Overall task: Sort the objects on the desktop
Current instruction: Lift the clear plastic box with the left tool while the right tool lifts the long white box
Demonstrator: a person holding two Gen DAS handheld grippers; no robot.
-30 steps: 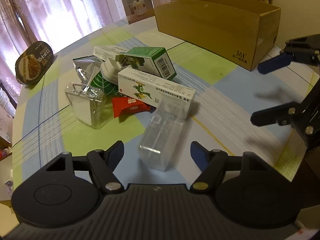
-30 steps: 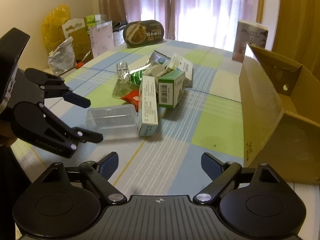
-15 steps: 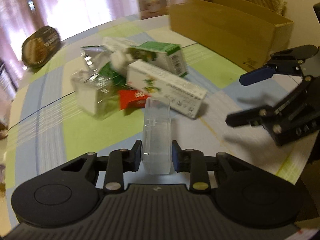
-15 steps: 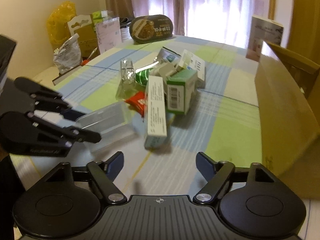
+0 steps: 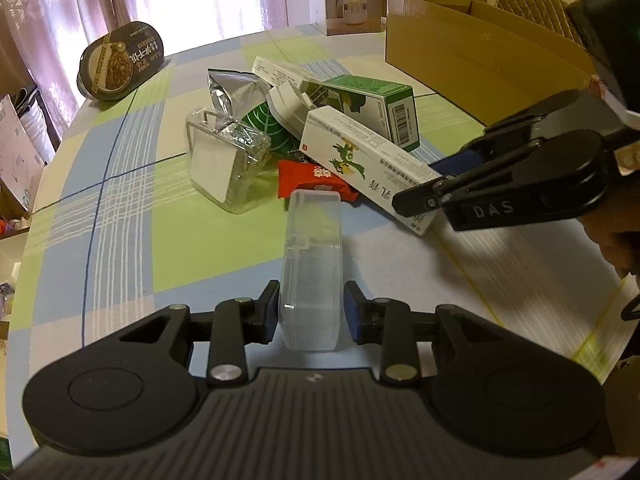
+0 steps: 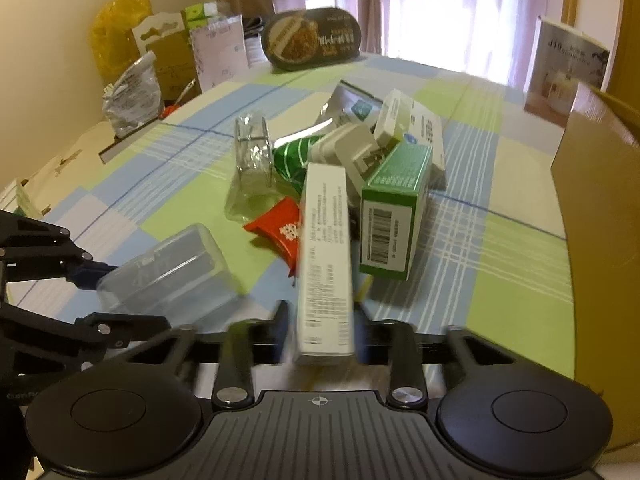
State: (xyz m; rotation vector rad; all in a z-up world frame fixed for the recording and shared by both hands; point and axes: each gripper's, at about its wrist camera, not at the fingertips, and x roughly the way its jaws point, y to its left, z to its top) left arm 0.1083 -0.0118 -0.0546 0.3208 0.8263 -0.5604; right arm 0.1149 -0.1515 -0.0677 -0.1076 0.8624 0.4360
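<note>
Left gripper (image 5: pixel 310 312) clamps the clear case (image 5: pixel 311 264), right gripper (image 6: pixel 320 338) the long white box (image 6: pixel 326 256) — each held at one end, either may pivot and slip.

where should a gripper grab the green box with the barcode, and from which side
Grip the green box across its two long side faces, near the barcode end, coming in low from the table's near edge. That end faces the right gripper and sticks out of the pile, while its far end lies against the white plug and other boxes, so a rear or top approach looks crowded.
</note>
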